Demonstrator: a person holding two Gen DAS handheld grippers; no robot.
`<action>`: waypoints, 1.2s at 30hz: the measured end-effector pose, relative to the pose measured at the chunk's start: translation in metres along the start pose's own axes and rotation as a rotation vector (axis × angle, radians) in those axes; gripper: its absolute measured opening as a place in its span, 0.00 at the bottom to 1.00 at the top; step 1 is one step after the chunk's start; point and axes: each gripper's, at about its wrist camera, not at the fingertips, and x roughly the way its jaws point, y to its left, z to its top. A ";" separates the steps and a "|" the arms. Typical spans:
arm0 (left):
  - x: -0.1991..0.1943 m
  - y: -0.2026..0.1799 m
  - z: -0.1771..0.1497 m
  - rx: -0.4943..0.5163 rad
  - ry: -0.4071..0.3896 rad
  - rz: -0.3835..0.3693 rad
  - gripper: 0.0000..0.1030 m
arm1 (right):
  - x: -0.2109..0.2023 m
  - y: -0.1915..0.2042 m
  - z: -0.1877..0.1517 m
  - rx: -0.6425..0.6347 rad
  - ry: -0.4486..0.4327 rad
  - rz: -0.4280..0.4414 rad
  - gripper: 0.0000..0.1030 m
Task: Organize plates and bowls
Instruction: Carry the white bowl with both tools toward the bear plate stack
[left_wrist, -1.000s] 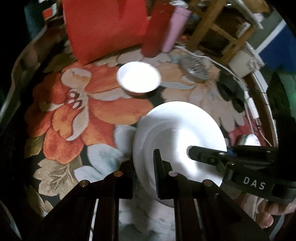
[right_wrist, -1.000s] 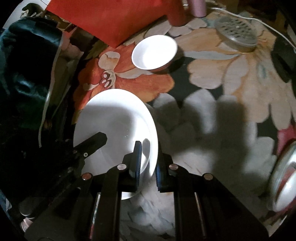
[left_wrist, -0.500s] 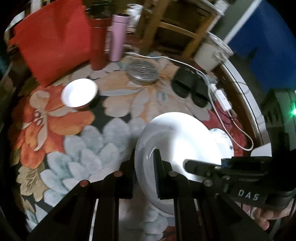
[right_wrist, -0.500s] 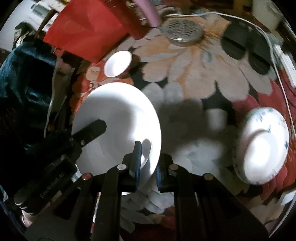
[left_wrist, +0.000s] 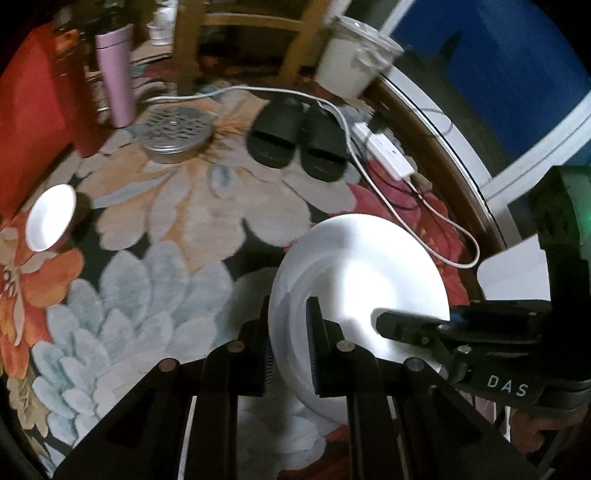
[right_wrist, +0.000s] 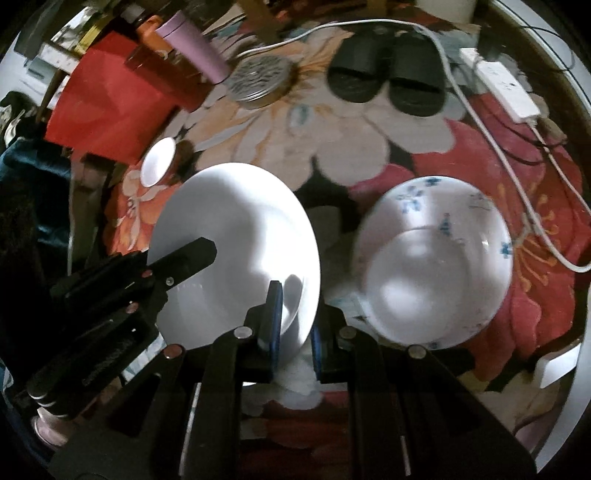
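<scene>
A plain white round plate (right_wrist: 236, 236) is held above the flower-patterned rug (right_wrist: 288, 147), the left gripper (left_wrist: 288, 347) clamped on its left rim and the right gripper (right_wrist: 295, 325) on its right rim. Just right of it, on the rug, lies a blue-flowered white plate (right_wrist: 436, 199) with a second white dish resting in it. A small white bowl (right_wrist: 158, 167) sits behind and left of the held plate; farther back are a round perforated metal lid (right_wrist: 260, 79) and a pair of black slide sandals (right_wrist: 384, 70).

blue-patterned plate (right_wrist: 436, 258) blurred, red bag (left_wrist: 26, 122) cut off
</scene>
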 end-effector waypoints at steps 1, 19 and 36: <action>0.007 -0.005 0.001 0.007 0.009 -0.006 0.14 | -0.001 -0.008 0.000 0.007 -0.004 -0.009 0.14; 0.081 -0.065 -0.006 0.028 0.106 -0.057 0.14 | 0.002 -0.090 -0.010 0.117 0.009 -0.087 0.14; 0.120 -0.079 -0.019 0.093 0.185 -0.022 0.14 | 0.028 -0.114 -0.019 0.137 0.068 -0.127 0.14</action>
